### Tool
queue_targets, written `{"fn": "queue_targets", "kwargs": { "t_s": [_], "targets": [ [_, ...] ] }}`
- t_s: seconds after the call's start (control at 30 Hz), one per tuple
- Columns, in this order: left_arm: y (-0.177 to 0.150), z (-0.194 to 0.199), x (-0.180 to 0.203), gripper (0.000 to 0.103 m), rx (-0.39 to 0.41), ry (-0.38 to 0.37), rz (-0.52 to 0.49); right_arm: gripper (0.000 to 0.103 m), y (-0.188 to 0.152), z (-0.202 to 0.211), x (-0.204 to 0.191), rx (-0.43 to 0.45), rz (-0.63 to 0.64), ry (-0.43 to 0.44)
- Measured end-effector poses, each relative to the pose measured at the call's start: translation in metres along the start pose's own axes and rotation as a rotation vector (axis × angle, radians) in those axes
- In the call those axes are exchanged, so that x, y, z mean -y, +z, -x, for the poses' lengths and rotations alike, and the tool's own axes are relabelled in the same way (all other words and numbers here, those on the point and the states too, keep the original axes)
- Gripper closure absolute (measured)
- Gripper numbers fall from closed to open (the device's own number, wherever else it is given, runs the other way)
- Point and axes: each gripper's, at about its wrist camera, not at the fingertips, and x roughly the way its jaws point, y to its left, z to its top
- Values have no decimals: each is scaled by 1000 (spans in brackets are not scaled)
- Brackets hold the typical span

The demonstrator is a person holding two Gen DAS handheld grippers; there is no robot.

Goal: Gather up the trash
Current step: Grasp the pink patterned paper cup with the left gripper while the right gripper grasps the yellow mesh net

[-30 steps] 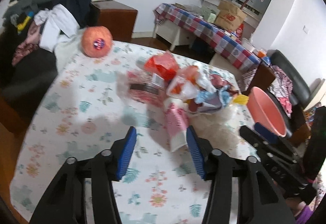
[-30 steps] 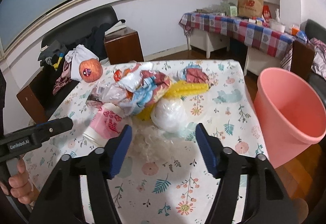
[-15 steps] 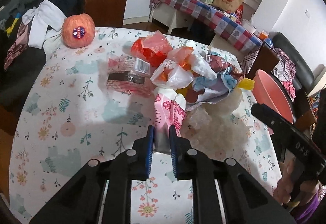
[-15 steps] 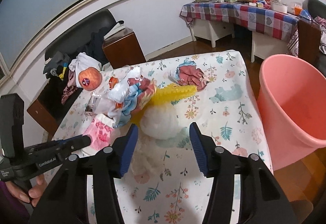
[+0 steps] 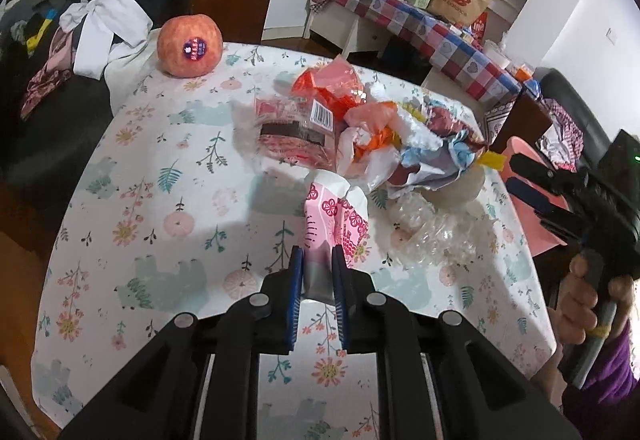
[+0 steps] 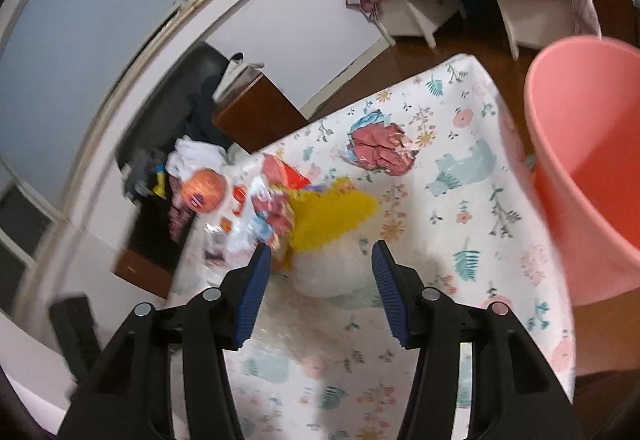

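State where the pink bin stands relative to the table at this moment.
In the right wrist view the pink bin stands on the floor off the table's right edge, empty as far as shows; in the left wrist view it peeks out behind the right gripper.

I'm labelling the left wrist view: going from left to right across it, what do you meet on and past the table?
Apple → barcoded clear packet → pink patterned cup → crumpled clear plastic → pink bin.
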Motion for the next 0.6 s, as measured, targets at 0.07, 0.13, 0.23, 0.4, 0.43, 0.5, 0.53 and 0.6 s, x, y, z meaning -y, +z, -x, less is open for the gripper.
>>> {"fn": "queue_targets", "kwargs": {
  "t_s": [0.07, 0.13, 0.23, 0.4, 0.43, 0.5, 0.53, 0.6],
  "targets": [
    [1, 6, -1, 89, 17, -4, 2, 50, 8, -6, 0, -11, -6, -18],
    [2, 10, 0, 89, 29, -8, 5, 50, 13, -14, 1, -32, -6, -37],
    [4, 16, 0, 89, 44, -9, 11, 52, 17, -25, 9, -68, -59, -11],
    [2, 21, 3, 89, 57, -13, 8, 93, 14, -28, 9, -79, -74, 40],
    [1, 22, 4, 89, 59, -13, 7, 93, 13, -25, 6, -65, -54, 26],
    [2, 24, 6, 89, 62, -16, 5, 93, 11, -15, 0, -32, -19, -2],
    [2, 24, 6, 89, 64, -17, 3, 93, 11, -10, -2, -15, -7, -13],
    [4, 25, 8, 89, 70, -20, -1, 93, 9, 3, -6, 26, 25, -42]
  ]
}}
